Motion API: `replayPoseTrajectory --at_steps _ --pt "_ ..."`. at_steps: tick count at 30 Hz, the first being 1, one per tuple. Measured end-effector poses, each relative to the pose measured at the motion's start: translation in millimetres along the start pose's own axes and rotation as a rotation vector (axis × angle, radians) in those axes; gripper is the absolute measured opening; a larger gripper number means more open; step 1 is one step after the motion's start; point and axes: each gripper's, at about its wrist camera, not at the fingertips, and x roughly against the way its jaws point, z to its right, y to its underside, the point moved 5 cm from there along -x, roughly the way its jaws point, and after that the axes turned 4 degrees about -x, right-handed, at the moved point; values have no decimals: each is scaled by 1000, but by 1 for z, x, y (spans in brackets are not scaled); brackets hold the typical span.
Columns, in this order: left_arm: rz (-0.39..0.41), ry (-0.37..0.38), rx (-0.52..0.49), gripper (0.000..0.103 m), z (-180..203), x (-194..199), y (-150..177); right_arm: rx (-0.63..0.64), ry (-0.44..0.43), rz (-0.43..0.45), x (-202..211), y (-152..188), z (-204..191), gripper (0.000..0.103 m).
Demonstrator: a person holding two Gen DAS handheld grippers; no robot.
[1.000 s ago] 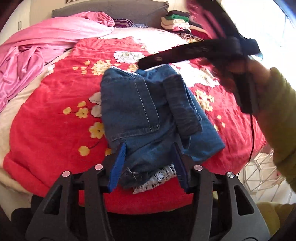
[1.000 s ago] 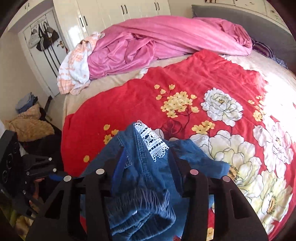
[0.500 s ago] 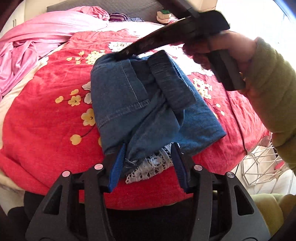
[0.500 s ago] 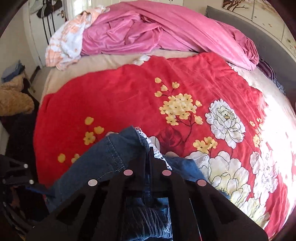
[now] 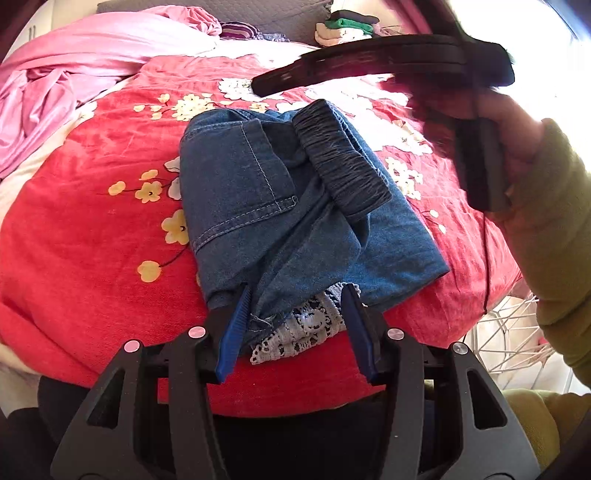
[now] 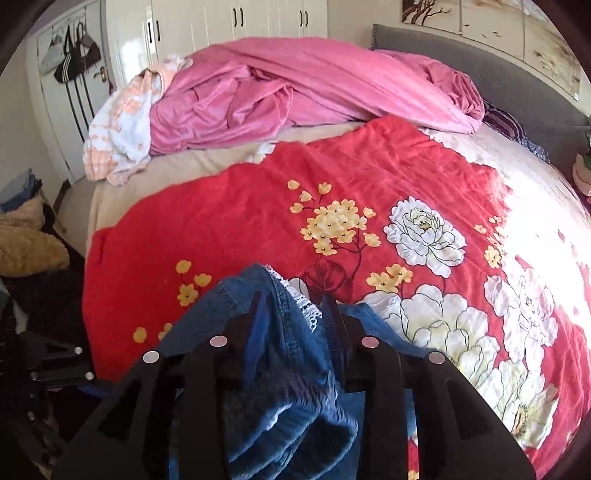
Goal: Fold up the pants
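Observation:
Blue denim pants [image 5: 280, 206] with white lace trim lie folded in a bundle on the red floral blanket [image 5: 85, 229]. My left gripper [image 5: 297, 321] is open, its blue-padded jaws astride the lace hem at the near edge. My right gripper [image 5: 258, 85] hovers above the far side of the bundle. In the right wrist view the right gripper [image 6: 291, 314] is open, with the pants [image 6: 273, 373] bunched between and below its fingers.
A pink duvet [image 6: 295, 96] is heaped at the bed's far side, with a white-orange cloth [image 6: 122, 125] beside it. Folded clothes [image 5: 343, 29] are stacked by the grey headboard. A white wire basket [image 5: 517, 336] stands on the floor right of the bed.
My right gripper was open, shut on the pants' far edge half a second ago, and has now opened and lifted. The left gripper stayed open at the lace hem.

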Motion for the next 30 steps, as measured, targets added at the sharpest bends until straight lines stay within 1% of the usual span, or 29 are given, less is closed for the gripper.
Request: replayPoseTrajectory --at_steps 2,6,8,11,13,15,16,17,18,20,21,24,28,29,30 --pt "7 9 6 42 0 4 0 -20 -36 16 18 12 -6 32" --pt "54 38 46 42 -9 24 -4 -29 -51 37 43 37 -18 35" --pt "70 13 74 42 -19 32 -6 -56 -80 47 55 51 -21 35" --pt "69 -17 117 42 -31 32 -10 -74 -101 57 65 68 -29 35" --pt "58 -26 120 42 -34 27 -16 -73 -105 39 62 77 -35 35" --pt "39 -35 118 42 -36 20 -21 -46 -105 14 53 84 -42 29" --pt "29 -36 113 42 -35 15 -25 -31 -85 -2 47 87 -44 20" --pt "20 -40 110 42 -38 11 -27 -17 -63 -31 41 93 -44 19" --pt "9 -58 108 42 -39 6 -29 -16 -60 -48 38 99 -43 19" --pt "-5 -78 89 42 -39 -4 -31 -38 -69 -59 37 109 -41 17" --pt "-12 -82 87 42 -39 -8 -31 -49 -71 -68 36 115 -38 15" --pt "-19 -90 86 42 -41 -17 -29 -91 -73 -100 27 131 -31 13" --pt "-17 -95 99 42 -41 -15 -29 -125 -89 -89 26 133 -30 14" --pt "-17 -96 101 42 -41 -15 -28 -123 -87 -90 27 132 -31 16" --pt "-17 -96 103 42 -41 -14 -28 -119 -86 -89 28 132 -32 16"
